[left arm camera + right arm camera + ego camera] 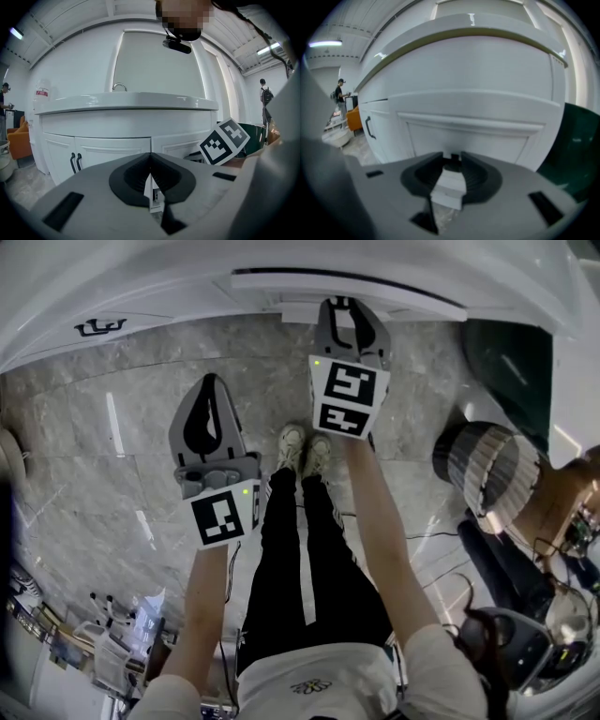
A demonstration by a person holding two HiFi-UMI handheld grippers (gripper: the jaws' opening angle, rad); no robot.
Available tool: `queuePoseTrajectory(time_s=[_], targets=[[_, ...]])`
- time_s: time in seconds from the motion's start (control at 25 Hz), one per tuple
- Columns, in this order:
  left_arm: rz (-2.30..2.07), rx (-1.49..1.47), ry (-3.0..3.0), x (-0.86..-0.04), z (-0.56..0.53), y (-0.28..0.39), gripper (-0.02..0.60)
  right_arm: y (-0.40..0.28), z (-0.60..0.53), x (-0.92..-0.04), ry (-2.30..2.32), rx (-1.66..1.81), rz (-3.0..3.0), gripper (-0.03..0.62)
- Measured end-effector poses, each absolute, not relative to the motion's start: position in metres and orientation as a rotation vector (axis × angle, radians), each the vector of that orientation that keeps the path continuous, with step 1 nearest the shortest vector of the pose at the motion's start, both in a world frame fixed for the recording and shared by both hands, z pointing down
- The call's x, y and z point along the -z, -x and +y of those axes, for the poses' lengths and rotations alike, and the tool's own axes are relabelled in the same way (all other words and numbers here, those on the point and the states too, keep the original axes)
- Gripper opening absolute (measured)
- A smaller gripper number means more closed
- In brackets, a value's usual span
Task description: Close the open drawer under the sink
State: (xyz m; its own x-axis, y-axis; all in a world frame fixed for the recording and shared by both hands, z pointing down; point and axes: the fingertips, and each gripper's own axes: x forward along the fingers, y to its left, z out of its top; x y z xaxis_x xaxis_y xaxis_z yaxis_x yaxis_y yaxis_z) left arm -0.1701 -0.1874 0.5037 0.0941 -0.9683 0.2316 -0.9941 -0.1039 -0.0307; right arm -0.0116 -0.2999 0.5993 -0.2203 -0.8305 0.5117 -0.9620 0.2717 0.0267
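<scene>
Grey marble floor (112, 427) spread below the white panelled drawer (468, 136), which stood proud of the white vanity (126, 117) at twelve o'clock. The right gripper (347, 306), jaws slightly parted and empty, pointed at the drawer front. The left gripper (212, 381), clenched on nothing, hung at seven o'clock. An off-centre push could skew and jam the drawer.

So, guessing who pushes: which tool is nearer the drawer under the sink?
Right. The right tool is just in front of the drawer; the left tool sits farther back from it.
</scene>
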Motion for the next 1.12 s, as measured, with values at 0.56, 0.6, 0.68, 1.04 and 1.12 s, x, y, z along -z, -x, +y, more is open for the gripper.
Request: queuePoseTrajectory(time_s=[0.56,0.6,0.68,1.04,1.12], targets=[[-1.972,-0.247,-2.233,-0.504,-0.203,0.159,0.021,0.012,-0.309,-0.601,-1.646,-0.389,-2.111,0.144],[-1.97,-0.246,-2.237,-0.504,-0.203,0.158,0.021,0.012,-0.308,-0.601,-1.648,-0.388,-2.11,0.143],[-1.967,-0.244,-2.243,-0.502,-0.204,0.157,0.021,0.012,-0.308,-0.601,-1.651,-0.387,-2.109,0.144],[-1.979,-0.244,-2.243,-0.501,-0.201,0.161,0.021,0.012,-0.309,-0.601,-1.659,-0.376,-2.121,0.144],[-1.979,-0.243,-2.24,-0.502,-0.199,0.161,0.021,0.012,-0.309,-0.6,-1.664,-0.375,-2.119,0.144]])
